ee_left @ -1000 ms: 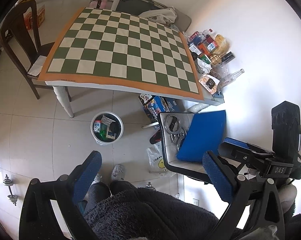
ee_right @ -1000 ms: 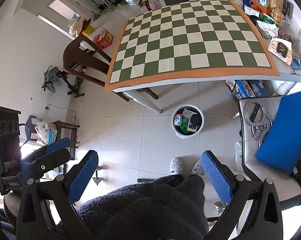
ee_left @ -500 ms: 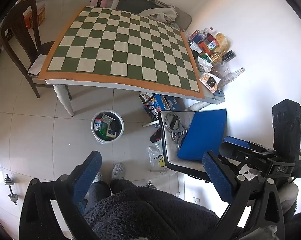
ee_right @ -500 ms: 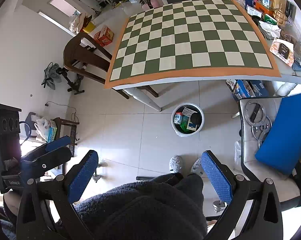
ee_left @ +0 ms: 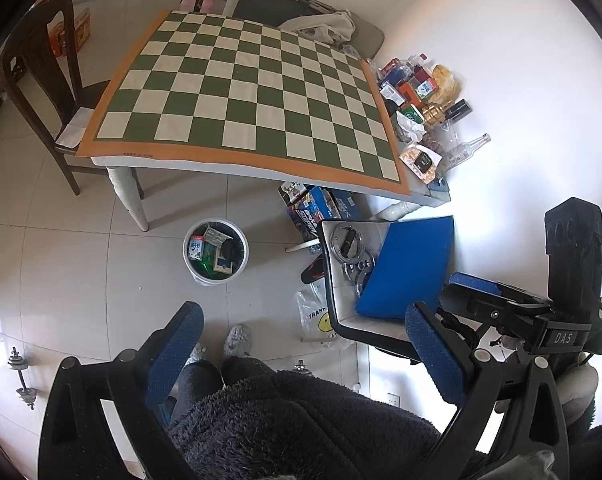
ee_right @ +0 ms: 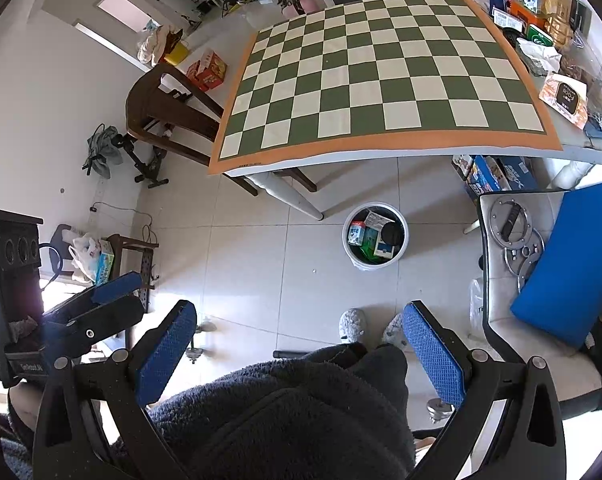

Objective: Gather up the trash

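Observation:
A white trash bin (ee_left: 216,251) holding cartons and wrappers stands on the tiled floor by the table leg; it also shows in the right wrist view (ee_right: 375,236). The table carries a green and cream chequered cloth (ee_left: 249,96) with nothing on its squares. My left gripper (ee_left: 301,344) is open and empty, held high over the floor and the person's legs. My right gripper (ee_right: 299,340) is open and empty too, at the same height. Each gripper shows at the edge of the other's view.
Bottles, boxes and packets (ee_left: 421,108) crowd the table's right edge by the wall. A white chair with a blue cushion (ee_left: 409,268) and metal rings stands right. A dark wooden chair (ee_left: 41,92) stands left. Boxes (ee_left: 317,208) lie under the table.
Both views have pulled back and risen slightly; the table and bin look a little smaller. Both grippers stay open and empty.

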Demonstrator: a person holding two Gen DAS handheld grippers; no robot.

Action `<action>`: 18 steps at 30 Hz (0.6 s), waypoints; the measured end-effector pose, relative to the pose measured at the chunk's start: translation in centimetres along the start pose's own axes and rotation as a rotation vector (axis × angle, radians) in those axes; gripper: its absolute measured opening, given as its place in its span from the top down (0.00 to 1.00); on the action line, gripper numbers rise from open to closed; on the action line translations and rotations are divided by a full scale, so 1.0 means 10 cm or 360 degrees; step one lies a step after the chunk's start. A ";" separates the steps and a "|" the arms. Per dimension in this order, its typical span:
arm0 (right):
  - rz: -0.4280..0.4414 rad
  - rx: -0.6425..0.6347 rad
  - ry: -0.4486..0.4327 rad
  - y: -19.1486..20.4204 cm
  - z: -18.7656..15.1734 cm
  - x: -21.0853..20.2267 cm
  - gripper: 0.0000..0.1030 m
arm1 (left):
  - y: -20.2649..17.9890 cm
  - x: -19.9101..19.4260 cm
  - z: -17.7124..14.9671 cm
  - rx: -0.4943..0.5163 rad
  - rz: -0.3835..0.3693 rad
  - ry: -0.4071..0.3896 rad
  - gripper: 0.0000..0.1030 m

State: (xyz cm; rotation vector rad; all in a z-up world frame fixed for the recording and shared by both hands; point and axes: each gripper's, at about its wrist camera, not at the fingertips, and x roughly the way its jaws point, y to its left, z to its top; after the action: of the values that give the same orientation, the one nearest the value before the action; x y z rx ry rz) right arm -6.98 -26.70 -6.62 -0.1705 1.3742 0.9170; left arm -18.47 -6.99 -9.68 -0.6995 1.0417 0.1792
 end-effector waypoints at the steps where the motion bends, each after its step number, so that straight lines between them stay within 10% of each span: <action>1: 0.0002 0.0001 0.0001 0.01 -0.02 0.00 0.00 | 0.00 -0.01 -0.01 -0.0002 0.0000 -0.0001 0.00; 18: 0.0006 0.0014 0.0002 -0.01 -0.14 0.02 0.00 | -0.01 -0.01 0.01 -0.0002 -0.0002 -0.0002 0.00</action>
State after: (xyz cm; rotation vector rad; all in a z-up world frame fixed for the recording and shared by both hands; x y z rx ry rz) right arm -7.99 -27.58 -7.16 -0.1617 1.3798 0.9135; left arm -18.45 -6.98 -9.50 -0.7009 1.0401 0.1791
